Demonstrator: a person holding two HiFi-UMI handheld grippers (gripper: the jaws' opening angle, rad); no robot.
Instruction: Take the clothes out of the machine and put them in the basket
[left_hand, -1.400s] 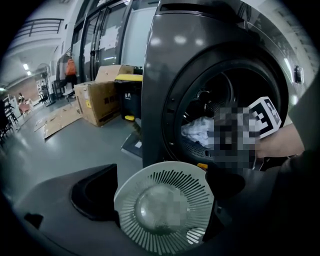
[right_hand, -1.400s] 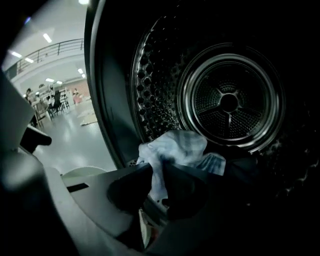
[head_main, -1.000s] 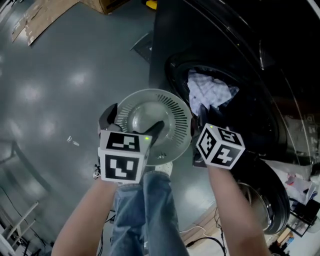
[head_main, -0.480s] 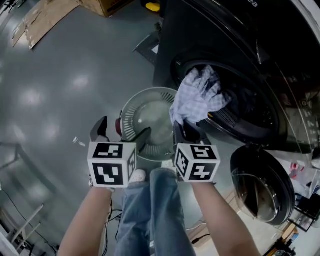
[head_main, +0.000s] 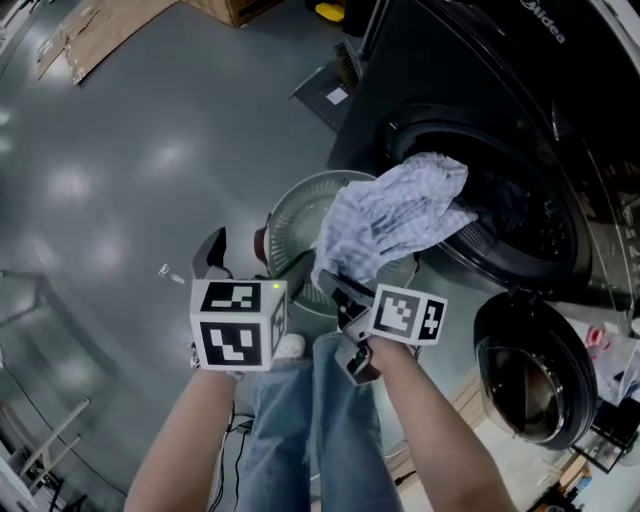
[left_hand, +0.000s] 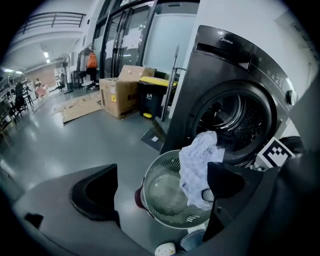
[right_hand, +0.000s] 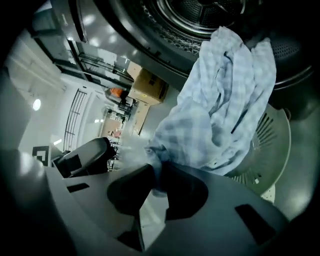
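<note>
Head view: the right hand-held gripper (head_main: 328, 284) is clamped on one corner of a pale checked cloth (head_main: 395, 215). The cloth hangs from the drum mouth (head_main: 520, 215) of the washing machine (head_main: 470, 80) out over the round slatted basket (head_main: 290, 210) on the floor, w/ its far end at the drum lip. Something dark, prob. more laundry, sits in the drum. The left hand-held gripper (head_main: 255, 262) is near the basket rim.

Left gripper view: jaws wide apart, nothing btwn them. The basket bottom looks bare, and the cloth drapes over its machine-side rim.

Right gripper view: jaws pinched together on a bunched cloth edge, w/ the rest spreading up toward the drum and the basket behind it.

Step in hand: transfer, 1st item mid-way, not yet dropped. Next move, I'd say: pull the tail clear of the drum, bring the bulk over the basket centre, then open the right jaws. Risk: the cloth ends up slung over the rim rather than inside.
</note>
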